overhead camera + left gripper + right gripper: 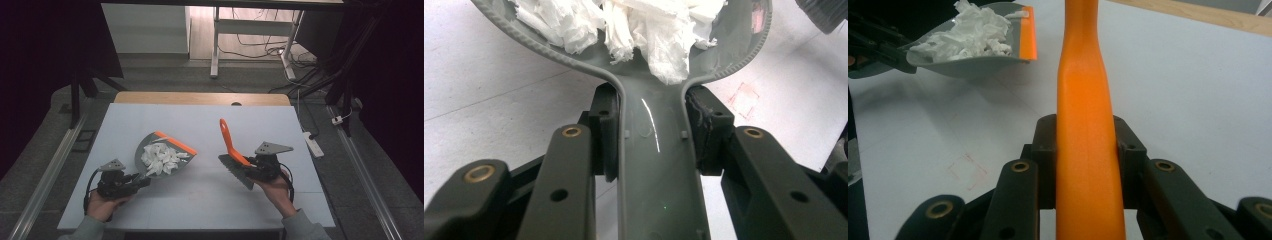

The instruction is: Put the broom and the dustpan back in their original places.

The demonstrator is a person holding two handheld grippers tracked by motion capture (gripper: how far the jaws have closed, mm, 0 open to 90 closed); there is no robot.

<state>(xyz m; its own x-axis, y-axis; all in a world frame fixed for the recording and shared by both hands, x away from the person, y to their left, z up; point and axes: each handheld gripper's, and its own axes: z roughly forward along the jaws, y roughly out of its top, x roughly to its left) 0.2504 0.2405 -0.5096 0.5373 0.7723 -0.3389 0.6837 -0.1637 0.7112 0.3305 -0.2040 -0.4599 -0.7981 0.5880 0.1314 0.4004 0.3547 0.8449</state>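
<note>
Two tools are in hand over the white table (200,200): a grey dustpan (162,155) with an orange lip, heaped with torn white paper (160,157), its handle running back toward the person's left, and an orange-handled brush (232,150) whose handle slants up and away from its grey bristle head. The left gripper (142,181) is clamped on the dustpan handle, forearm low at the near left edge. The right gripper (252,167) squeezes the brush handle, held from below near the right.

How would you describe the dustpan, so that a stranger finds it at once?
Start at the white table and look to its left half. The left gripper clamps the handle of a grey dustpan. Unlike the orange-handled brush beside it, it has an orange front lip and holds white paper scraps.
</note>
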